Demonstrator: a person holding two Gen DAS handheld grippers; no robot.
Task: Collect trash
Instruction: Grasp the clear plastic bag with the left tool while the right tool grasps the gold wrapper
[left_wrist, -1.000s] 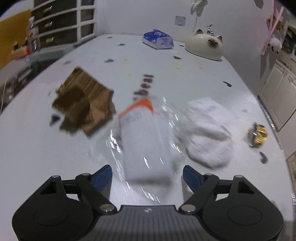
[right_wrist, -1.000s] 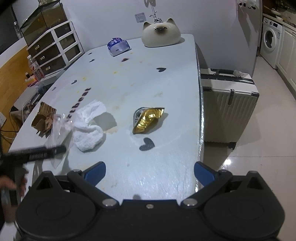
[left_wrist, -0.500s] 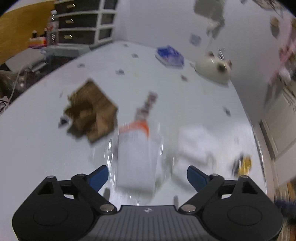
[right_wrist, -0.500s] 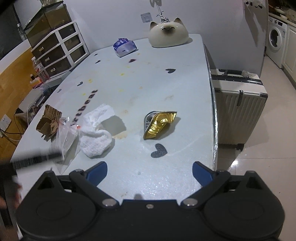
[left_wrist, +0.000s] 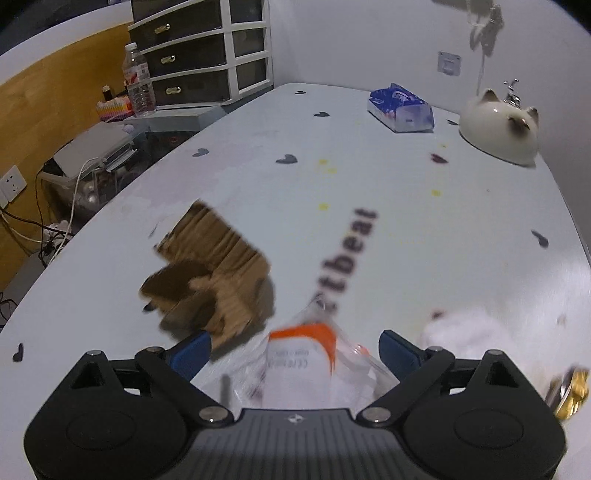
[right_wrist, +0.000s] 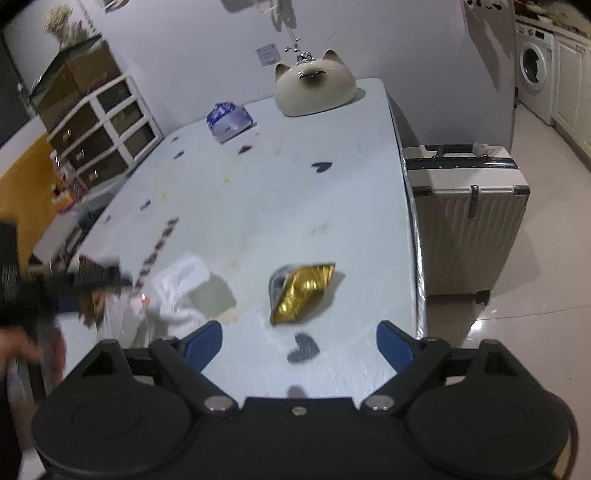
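Note:
On the pale table (left_wrist: 424, 229), a clear plastic bag (left_wrist: 306, 365) with an orange and white label lies between the jaws of my left gripper (left_wrist: 295, 350). Those jaws are opening and the pads stand clear of the bag. Torn brown cardboard (left_wrist: 210, 273) lies just left of it, and a crumpled white cloth (left_wrist: 469, 332) to its right. My right gripper (right_wrist: 300, 341) hovers over the table's near edge, its jaws closing with nothing between them. A gold foil wrapper (right_wrist: 301, 291) lies just ahead of it, and the white cloth (right_wrist: 181, 291) lies to its left.
A blue tissue pack (left_wrist: 400, 109) and a cat-shaped ceramic dish (left_wrist: 498, 129) stand at the far end. Drawers (left_wrist: 199, 55) and cables are off the left side. A white suitcase (right_wrist: 465, 218) stands by the right edge. A person's hand (right_wrist: 22, 343) shows at far left.
The left view has tilted up and swung left; the bag now lies low between wider jaws. The right gripper has drawn nearer the gold wrapper and its jaws have narrowed.

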